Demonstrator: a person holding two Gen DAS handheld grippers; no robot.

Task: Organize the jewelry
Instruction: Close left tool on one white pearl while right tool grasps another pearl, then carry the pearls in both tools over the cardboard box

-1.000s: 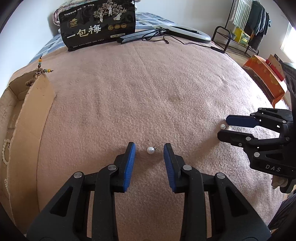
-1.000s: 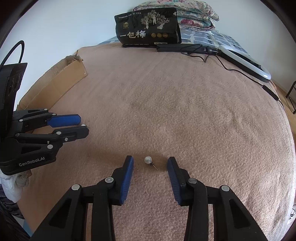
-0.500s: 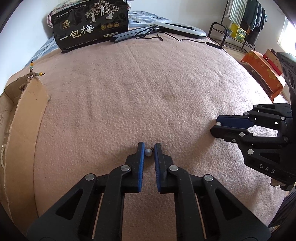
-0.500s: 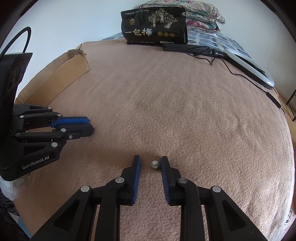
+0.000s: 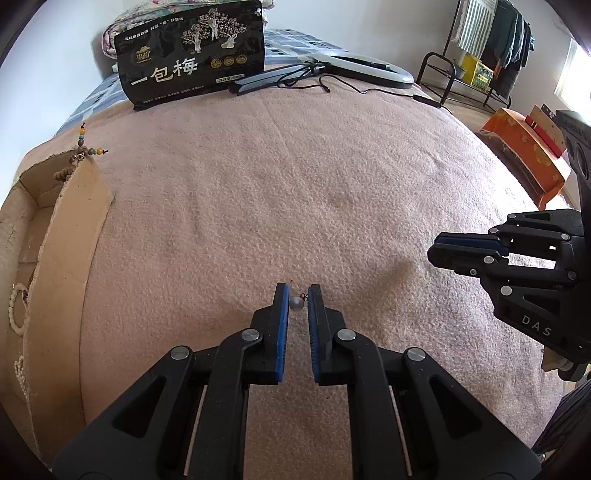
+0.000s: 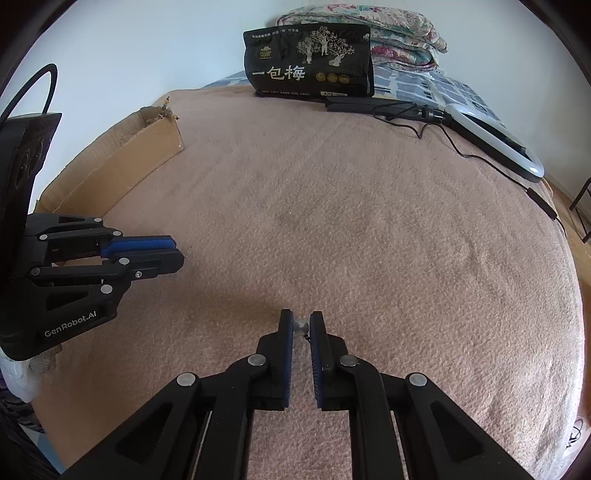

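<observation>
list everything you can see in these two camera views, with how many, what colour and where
pearl earring: two, white, one in each gripper, second
cardboard box: one, brown, left edge of blanket
bead strand: one, brown with coloured beads, over box's far corner
pearl strands: white, inside box, number unclear
blanket: one, pink, under everything
snack bag: one, black, far end
ring light: one, white, cabled, far right
folded quilts: floral, behind bag
orange box: one, right
clothes rack: one, black, far right
left gripper: black, blue pads
right gripper: same

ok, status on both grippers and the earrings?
Left gripper shut on a pearl earring. Right gripper shut on the other pearl earring. Cardboard box to the left, nothing in between.
</observation>
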